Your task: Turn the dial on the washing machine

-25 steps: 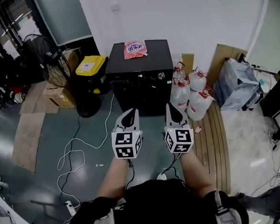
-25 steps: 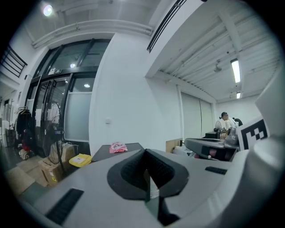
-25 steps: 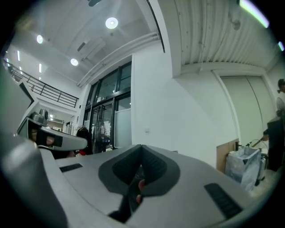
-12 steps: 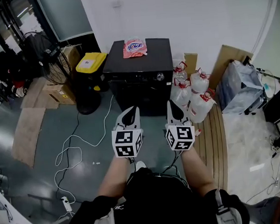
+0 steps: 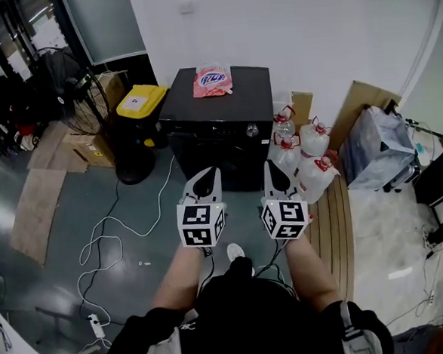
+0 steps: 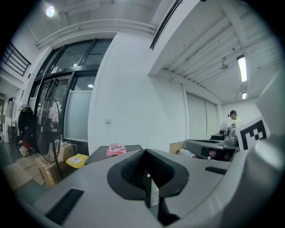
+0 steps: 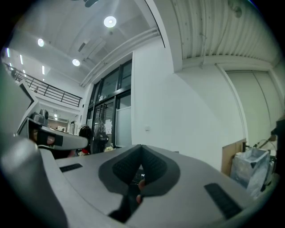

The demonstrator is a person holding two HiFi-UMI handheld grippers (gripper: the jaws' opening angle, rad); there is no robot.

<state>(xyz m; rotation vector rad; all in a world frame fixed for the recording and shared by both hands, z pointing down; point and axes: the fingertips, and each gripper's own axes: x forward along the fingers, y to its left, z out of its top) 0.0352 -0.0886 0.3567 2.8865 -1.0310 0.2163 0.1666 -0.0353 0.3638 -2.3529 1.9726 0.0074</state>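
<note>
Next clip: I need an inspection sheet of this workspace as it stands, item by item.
Surface: grey floor; wooden strip at right.
Job's things: black washer; dial at right of its front panel, untouched.
Clutter: pink bag on washer; jugs to its right; yellow-lidded bin and fan to its left.
Grippers: left gripper and right gripper shut, empty, short of washer.
Cables: white cable looping on floor.
Surroundings: white wall; cardboard.
</note>
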